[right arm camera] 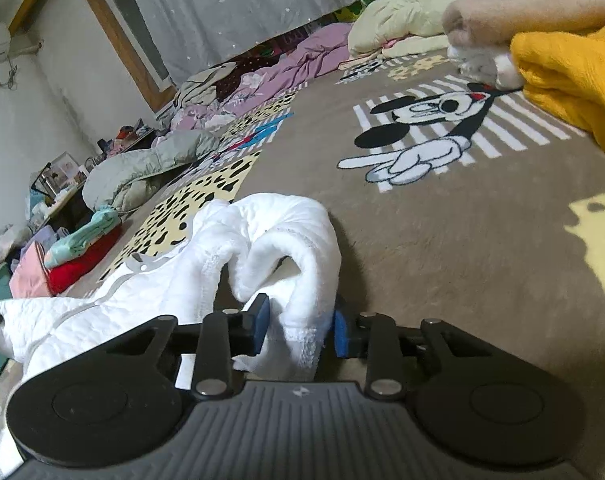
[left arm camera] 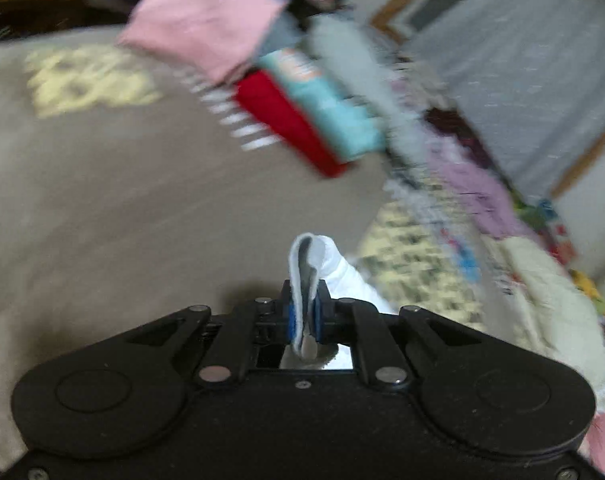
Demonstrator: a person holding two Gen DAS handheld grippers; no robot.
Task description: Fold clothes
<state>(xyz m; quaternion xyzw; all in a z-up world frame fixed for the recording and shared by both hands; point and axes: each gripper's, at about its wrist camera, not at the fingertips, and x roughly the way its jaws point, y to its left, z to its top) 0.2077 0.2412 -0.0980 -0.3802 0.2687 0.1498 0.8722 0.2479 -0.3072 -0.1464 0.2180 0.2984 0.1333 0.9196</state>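
Observation:
A white quilted garment [right arm camera: 262,248] lies bunched on the brown cartoon-print blanket [right arm camera: 442,240]. My right gripper [right arm camera: 302,326] has its blue pads on either side of a thick fold of the garment's edge and grips it. My left gripper [left arm camera: 304,316] is shut on a thin white edge of the same garment [left arm camera: 308,268], which sticks up between the pads; the rest hangs off to the right. The left wrist view is blurred by motion.
A stack of folded clothes, pink [left arm camera: 202,20], red [left arm camera: 286,120] and teal [left arm camera: 326,100], sits on the blanket; it also shows in the right wrist view [right arm camera: 78,256]. A yellow garment [right arm camera: 574,76], beige towel [right arm camera: 522,12], grey-green jacket [right arm camera: 142,172] and purple bedding [right arm camera: 294,64] lie around.

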